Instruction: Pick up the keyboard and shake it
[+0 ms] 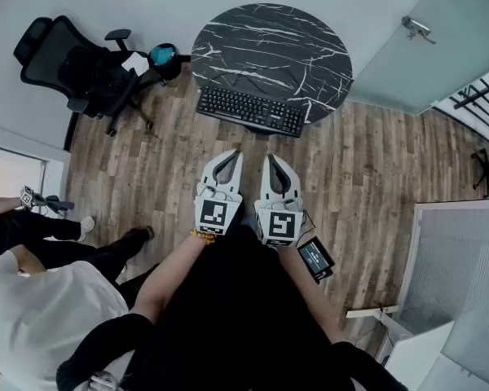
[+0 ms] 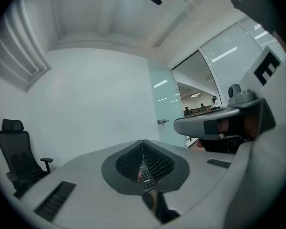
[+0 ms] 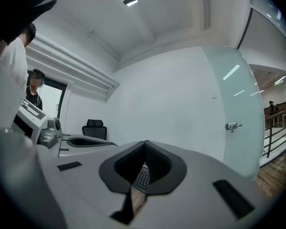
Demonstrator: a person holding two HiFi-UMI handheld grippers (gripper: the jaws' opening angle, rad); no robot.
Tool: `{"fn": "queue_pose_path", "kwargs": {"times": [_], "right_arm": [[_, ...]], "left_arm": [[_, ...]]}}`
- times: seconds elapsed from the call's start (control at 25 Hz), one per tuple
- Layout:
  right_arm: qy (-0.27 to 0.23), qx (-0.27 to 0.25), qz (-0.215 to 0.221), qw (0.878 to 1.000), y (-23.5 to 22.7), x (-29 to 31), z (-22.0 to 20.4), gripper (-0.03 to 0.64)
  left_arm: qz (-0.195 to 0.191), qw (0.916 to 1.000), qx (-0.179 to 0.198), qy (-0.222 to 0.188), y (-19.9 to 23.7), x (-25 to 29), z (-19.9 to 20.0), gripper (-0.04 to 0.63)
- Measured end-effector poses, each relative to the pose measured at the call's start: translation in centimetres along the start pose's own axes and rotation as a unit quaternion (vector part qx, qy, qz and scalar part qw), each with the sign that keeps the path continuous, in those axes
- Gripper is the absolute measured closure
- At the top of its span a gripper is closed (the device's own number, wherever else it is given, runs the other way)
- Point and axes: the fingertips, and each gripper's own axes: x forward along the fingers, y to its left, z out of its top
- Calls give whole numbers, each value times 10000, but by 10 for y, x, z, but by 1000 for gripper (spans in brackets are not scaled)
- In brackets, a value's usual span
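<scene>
- At upper left, an office chair [image 1: 73, 63] flanks the marble table [image 1: 285, 39] bearing the keyboard [image 1: 250, 111].
- Over the wood floor [image 1: 375, 161], left tongs [image 1: 235, 153] and right tongs [image 1: 270, 159], both closed, empty.

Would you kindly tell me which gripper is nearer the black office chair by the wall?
Left. In the head view the left gripper lies below-right of the black office chair; the right gripper sits beside it, farther from the chair.

Left tool [image 2: 143, 146], jaws together, keyboard [image 2: 145, 177] sliver just beneath, black office chair [image 2: 16, 160] far left.
</scene>
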Motion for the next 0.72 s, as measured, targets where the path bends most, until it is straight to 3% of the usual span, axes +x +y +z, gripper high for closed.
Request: {"fn": "queue_pose_path", "kwargs": {"times": [0.16,0.72], "right_arm": [[-32,341,55,9994,-2,-2,-1,588],[334,805,90,9962,-6,6,-23,586]], "left_arm": [[2,10000,-4,5,-2,-3,0,580],[191,9998,-72,50,15,-1,-3,580]]}}
